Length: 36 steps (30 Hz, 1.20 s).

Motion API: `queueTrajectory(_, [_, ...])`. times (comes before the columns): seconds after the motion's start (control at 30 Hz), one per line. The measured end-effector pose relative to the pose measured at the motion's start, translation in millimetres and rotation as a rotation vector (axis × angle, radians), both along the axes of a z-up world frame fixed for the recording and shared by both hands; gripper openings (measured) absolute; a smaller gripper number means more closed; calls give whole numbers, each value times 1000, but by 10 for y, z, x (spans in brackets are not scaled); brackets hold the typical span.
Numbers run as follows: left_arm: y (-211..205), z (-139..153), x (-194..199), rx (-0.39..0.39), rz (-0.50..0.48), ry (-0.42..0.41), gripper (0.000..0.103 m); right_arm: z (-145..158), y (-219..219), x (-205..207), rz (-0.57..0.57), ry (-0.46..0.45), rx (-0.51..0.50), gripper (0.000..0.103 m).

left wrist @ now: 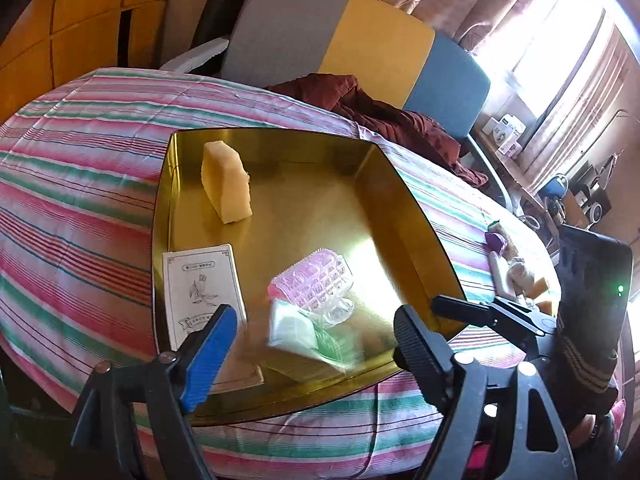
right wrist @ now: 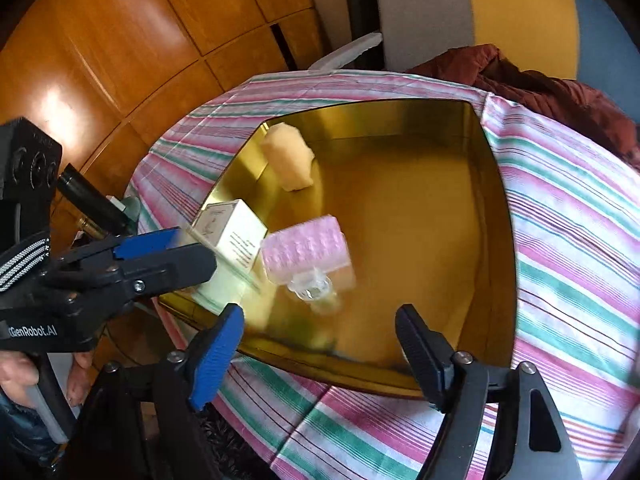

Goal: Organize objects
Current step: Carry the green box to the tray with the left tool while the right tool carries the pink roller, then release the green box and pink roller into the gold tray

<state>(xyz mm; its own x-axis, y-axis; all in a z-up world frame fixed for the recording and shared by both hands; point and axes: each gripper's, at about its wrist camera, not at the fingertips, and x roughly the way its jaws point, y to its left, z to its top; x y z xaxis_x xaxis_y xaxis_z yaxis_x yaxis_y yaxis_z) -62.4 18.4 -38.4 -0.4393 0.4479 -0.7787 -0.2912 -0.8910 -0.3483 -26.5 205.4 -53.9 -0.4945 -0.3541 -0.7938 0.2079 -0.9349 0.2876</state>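
Gold tray [left wrist: 404, 196] at frame centre on striped cloth [left wrist: 80, 184]. Inside: yellow sponge [left wrist: 226, 182] upper left, white box [left wrist: 202, 292] lower left, pink roller [left wrist: 310, 282] centre, green-white packet [left wrist: 296, 330] (blurred) just below it. Left gripper [left wrist: 316, 344] spread, empty. Right gripper [right wrist: 320, 344] spread, empty.

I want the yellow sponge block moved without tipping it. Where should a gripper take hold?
Grip the yellow sponge block across its two broad flat faces, near mid-height, coming from above. It stands upright on a narrow edge in the gold tray, clear of the white box, so a top-down pinch probably holds best.
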Motion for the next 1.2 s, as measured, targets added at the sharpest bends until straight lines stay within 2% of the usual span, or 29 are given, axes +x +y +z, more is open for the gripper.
queueTrajectory(0.2, [-39,-4,71,19,9,-3,83,100,80,112,-64,41,27,103])
queueTrajectory(0.3, [-125,34,125,6,48,26,83,179,107,170,-93,84,61,103])
queueTrajectory(0.43, [-269,133,198,-17,111,91,81,288,72,220,-120,160,153,103])
queueTrajectory(0.6, [-350,231,269,-72,187,165,81,379,133,241,-153,193,144,103])
queueTrajectory(0.73, [-316,218,270,-74,181,156,73,468,147,325,-202,245,183,103])
queueTrajectory(0.87, [-213,244,340,-101,145,191,73,584,162,458,-279,360,291,103])
queueTrajectory(0.97, [-130,303,403,-116,125,229,73,554,229,428,-384,323,349,103])
queueTrajectory(1.07, [-58,333,437,-143,111,256,73,439,331,369,-385,231,290,103])
queueTrajectory(1.2, [-16,337,448,-157,103,260,73,361,396,406,-400,203,262,103])
